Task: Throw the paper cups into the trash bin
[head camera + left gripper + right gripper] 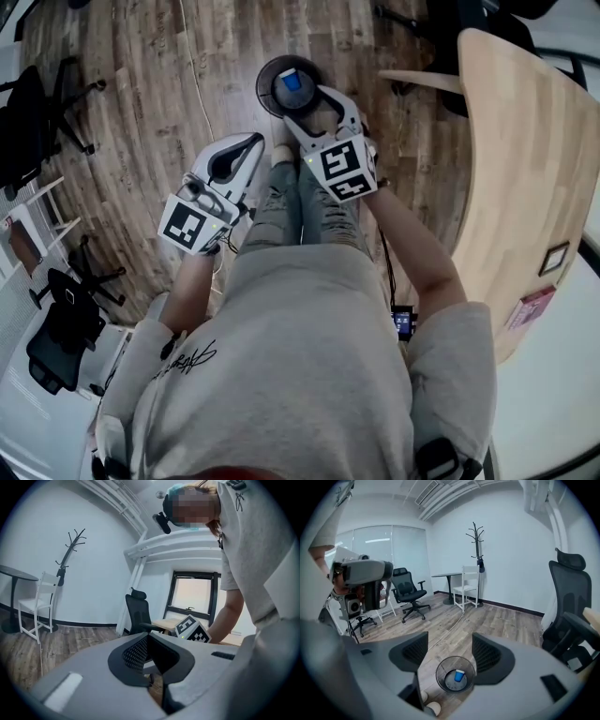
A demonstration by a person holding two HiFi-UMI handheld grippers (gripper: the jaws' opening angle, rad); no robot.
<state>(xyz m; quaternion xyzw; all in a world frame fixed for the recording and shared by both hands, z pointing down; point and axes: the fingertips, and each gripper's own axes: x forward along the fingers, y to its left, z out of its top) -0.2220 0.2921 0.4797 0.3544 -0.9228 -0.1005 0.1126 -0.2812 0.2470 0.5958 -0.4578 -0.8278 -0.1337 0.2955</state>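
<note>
A round black mesh trash bin (266,71) stands on the wood floor just ahead of the person's feet. One blue paper cup (292,82) lies inside it. My right gripper (309,105) hangs above the bin, open and holding nothing. In the right gripper view the bin (440,668) and the cup (459,675) show far below, between the spread jaws of the right gripper (450,653). My left gripper (232,161) is held to the left of the bin, shut and empty. In its own view the left gripper (147,656) points out across the room.
A light wooden table (525,159) curves along the right. Black office chairs (42,112) stand at the left, and a cable (192,66) runs over the floor. Further off are a coat rack (477,550), a white chair (466,590) and a black chair (567,606).
</note>
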